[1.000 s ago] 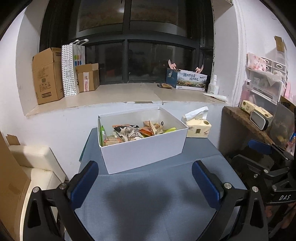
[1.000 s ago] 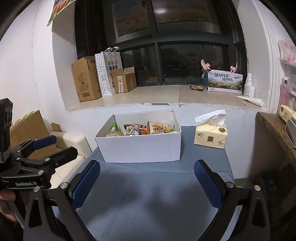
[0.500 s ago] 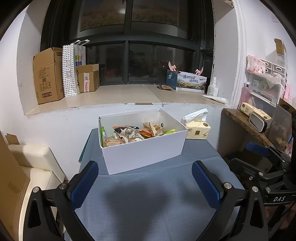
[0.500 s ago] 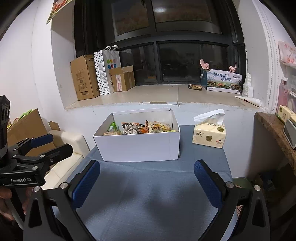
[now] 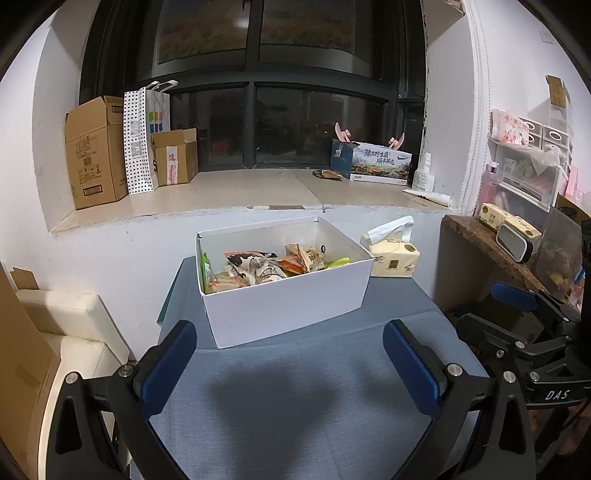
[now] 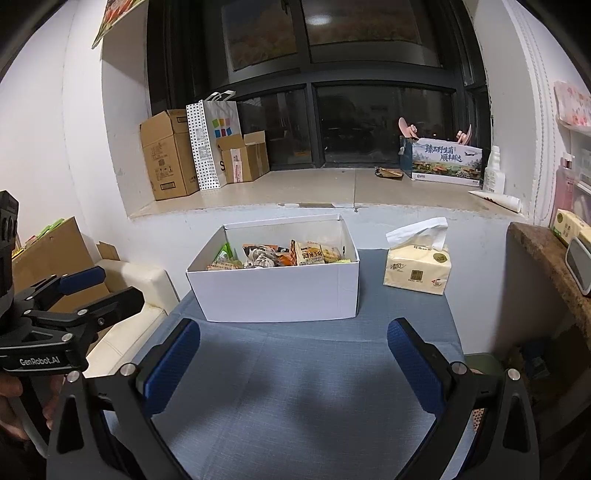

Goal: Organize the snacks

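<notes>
Currently both claws, left claw (image 5: pixel 288 354) and right claw (image 6: pixel 293 354), are hanging released, empty; approach white cardboard snack box (image 6: pixel 273 291) from above, avoiding its rim.

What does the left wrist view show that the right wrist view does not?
Only the left wrist view shows the right gripper and the clear plastic drawer unit on the right wall. Only the right wrist view shows the left gripper and the colourful poster at top left. Both share the white cardboard box of snack packets, the yellow tissue pack and the blue-grey tablecloth.
</notes>
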`<state>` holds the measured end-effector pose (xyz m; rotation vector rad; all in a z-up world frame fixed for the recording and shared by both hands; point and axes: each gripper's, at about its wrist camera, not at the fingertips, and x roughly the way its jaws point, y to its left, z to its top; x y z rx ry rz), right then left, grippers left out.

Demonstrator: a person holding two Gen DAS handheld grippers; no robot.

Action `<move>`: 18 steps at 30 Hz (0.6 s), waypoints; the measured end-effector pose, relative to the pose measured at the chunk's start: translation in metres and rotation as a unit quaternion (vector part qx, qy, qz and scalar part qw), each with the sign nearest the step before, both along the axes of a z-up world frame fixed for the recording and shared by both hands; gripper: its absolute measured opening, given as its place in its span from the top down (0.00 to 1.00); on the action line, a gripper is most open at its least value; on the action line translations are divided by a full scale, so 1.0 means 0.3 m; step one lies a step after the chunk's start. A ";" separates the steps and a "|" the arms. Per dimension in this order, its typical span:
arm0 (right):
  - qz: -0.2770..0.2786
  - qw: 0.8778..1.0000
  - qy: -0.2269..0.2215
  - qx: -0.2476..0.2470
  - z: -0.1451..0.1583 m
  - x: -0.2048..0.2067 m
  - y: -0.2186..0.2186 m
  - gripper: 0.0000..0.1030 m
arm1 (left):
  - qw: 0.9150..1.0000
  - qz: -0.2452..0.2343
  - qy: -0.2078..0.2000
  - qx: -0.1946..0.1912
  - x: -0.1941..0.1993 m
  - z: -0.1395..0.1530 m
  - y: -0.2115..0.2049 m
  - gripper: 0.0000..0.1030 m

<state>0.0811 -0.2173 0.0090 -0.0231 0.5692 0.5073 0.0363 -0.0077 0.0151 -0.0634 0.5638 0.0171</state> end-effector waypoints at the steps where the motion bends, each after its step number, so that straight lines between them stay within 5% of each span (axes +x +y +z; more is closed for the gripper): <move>1: 0.000 1.000 0.000 0.000 0.001 0.000 0.000 0.00 | 1.000 0.000 0.000 0.001 -0.001 0.000 -0.002 0.00; 18: -0.002 1.000 0.000 -0.001 0.003 -0.002 -0.004 0.00 | 1.000 0.001 0.002 0.003 -0.001 -0.006 0.003 0.00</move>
